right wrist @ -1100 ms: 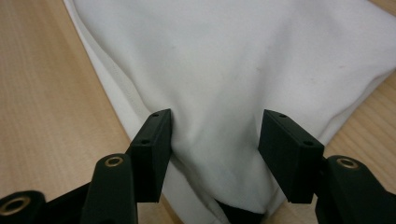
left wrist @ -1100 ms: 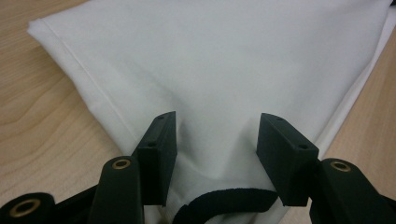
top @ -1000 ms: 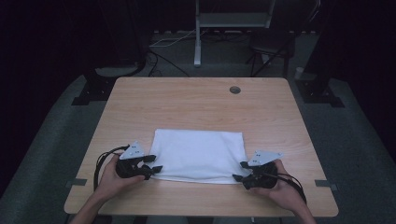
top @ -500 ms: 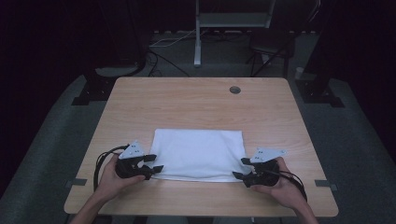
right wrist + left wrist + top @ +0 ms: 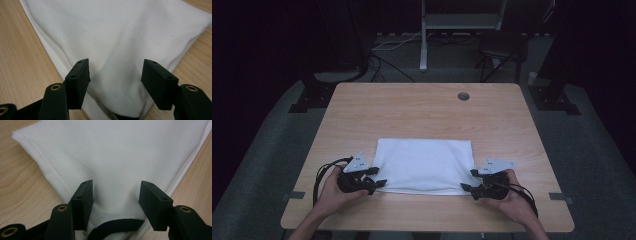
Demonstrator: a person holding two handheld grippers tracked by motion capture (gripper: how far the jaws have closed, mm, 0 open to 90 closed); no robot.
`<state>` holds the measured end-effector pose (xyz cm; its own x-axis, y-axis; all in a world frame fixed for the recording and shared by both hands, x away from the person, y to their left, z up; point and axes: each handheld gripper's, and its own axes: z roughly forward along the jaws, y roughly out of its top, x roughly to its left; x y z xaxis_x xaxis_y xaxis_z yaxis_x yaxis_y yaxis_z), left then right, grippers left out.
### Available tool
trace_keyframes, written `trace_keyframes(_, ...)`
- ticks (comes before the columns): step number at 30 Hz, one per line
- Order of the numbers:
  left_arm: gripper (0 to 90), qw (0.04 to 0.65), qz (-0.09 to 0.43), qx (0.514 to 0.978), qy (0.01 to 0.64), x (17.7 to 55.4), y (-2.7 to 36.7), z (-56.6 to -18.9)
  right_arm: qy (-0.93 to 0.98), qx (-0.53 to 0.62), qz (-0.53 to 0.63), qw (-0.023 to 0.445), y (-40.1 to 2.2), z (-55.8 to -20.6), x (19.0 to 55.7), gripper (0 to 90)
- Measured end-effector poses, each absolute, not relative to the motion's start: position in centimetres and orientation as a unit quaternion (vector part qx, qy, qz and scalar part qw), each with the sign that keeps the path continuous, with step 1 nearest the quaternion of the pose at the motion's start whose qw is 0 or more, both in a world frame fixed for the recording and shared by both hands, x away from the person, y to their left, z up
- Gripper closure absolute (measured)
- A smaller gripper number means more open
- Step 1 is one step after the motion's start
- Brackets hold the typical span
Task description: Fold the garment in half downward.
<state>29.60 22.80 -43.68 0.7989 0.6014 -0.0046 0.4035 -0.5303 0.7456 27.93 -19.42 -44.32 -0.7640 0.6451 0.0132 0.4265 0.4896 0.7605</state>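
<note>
The black fingers (image 5: 82, 202) of the left gripper (image 5: 378, 177) stand apart at a middling width, having just been opening, with the near left corner of the folded white rectangular cloth (image 5: 424, 165) between them; the pads seem clear of the fabric, though the corner's tip is hidden low in the left gripper view. The right gripper (image 5: 471, 179) likewise has its fingers (image 5: 157, 82) parted after opening, the cloth's near right corner lying loose between them. The cloth lies flat at the lower middle of the light wooden counter (image 5: 422, 112) in the high view.
</note>
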Motion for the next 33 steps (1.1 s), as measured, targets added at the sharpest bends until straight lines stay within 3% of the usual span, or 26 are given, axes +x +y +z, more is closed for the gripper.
trace_keyframes(5,45.0,0.397,0.123,0.861,0.294,29.5,23.0,-43.8,0.852,0.315,0.393,0.142,-19.3,-44.3,27.7,38.3)
trace_keyframes(17,31.7,0.427,0.121,0.840,0.313,29.9,23.2,-43.0,0.845,0.309,0.412,0.146,-18.8,-43.5,27.6,29.8)
trace_keyframes(28,30.4,0.456,0.153,0.817,0.319,31.8,23.6,-39.7,0.842,0.281,0.438,0.144,-16.8,-42.4,27.1,23.9)
trace_keyframes(31,21.7,0.459,0.154,0.809,0.333,32.5,23.8,-39.1,0.841,0.273,0.445,0.143,-16.1,-41.9,27.1,22.5)
trace_keyframes(33,21.7,0.463,0.159,0.804,0.340,33.3,23.9,-38.8,0.841,0.265,0.449,0.142,-15.5,-41.6,27.1,22.1)
